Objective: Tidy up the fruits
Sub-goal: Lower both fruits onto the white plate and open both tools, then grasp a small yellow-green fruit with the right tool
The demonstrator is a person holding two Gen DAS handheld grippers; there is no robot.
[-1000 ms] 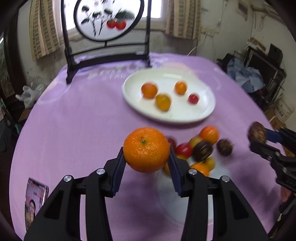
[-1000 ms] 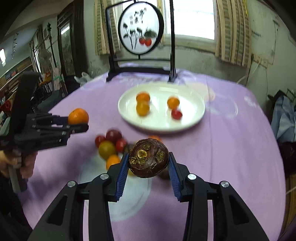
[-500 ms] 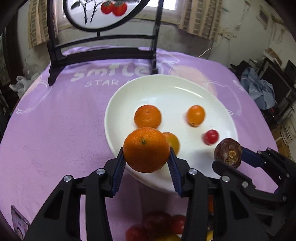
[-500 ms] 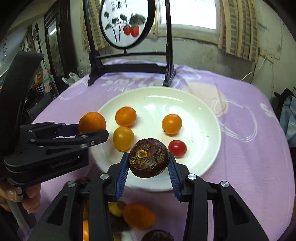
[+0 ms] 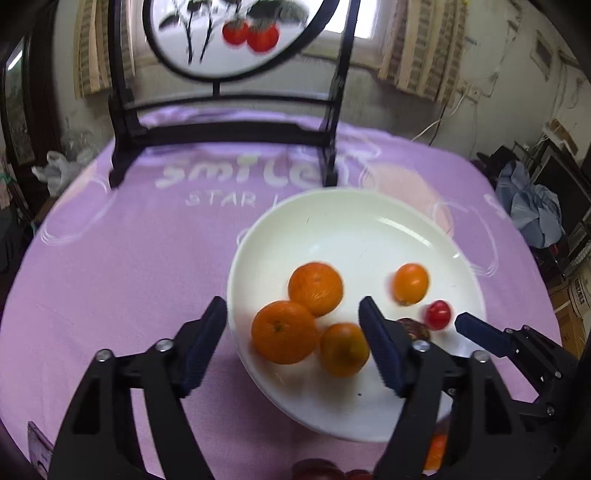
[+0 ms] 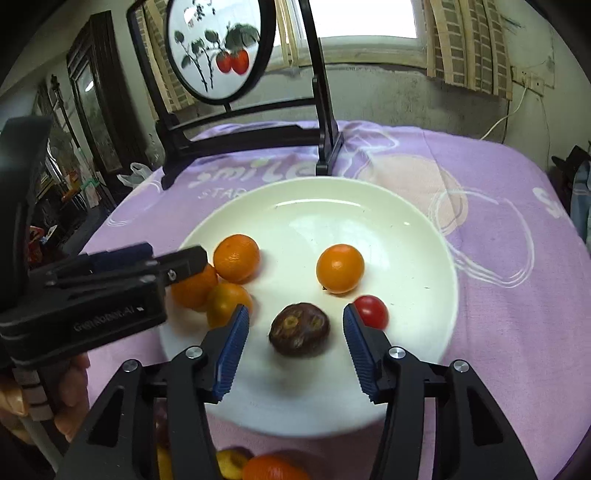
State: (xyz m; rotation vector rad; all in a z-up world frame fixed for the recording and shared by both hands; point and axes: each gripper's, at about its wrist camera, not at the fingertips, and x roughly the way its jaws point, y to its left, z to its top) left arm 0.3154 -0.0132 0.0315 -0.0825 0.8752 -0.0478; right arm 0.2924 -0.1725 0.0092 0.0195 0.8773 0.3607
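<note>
Much of the loose fruit on the near side of the worktop is cut off: in the right wrist view only an orange piece (image 6: 275,470) and a yellow one (image 6: 231,461) peek out at the bottom edge, and in the left wrist view a dark red piece (image 5: 317,470) is half hidden under my left gripper (image 5: 291,347). The dark brown fruit (image 6: 299,329) shows whole from the right wrist, lying on the near part of the plate (image 6: 369,206); from the left wrist only a sliver of it (image 5: 415,326) shows behind my right-hand finger, so I can't make out its shape there.

The worktop is covered by a purple cloth (image 5: 129,258) printed with white letters, and a black stand with a round painted panel (image 5: 229,33) sits at its far side. Behind are a window with curtains and, at the far right, a cluttered corner I can only read as possibly clothes and boxes.

My left gripper is wide apart and holds nothing; the big orange (image 5: 284,331) lies on the plate's near left part, touching two other oranges. My right gripper (image 6: 295,347) is also spread wide and holds nothing, the brown fruit lying free between its fingers. A small red tomato (image 6: 371,311) sits just right of it, and a lone orange (image 6: 340,268) lies farther back. Only the right wrist view shows my hand (image 6: 70,398) on the left gripper's handle.
</note>
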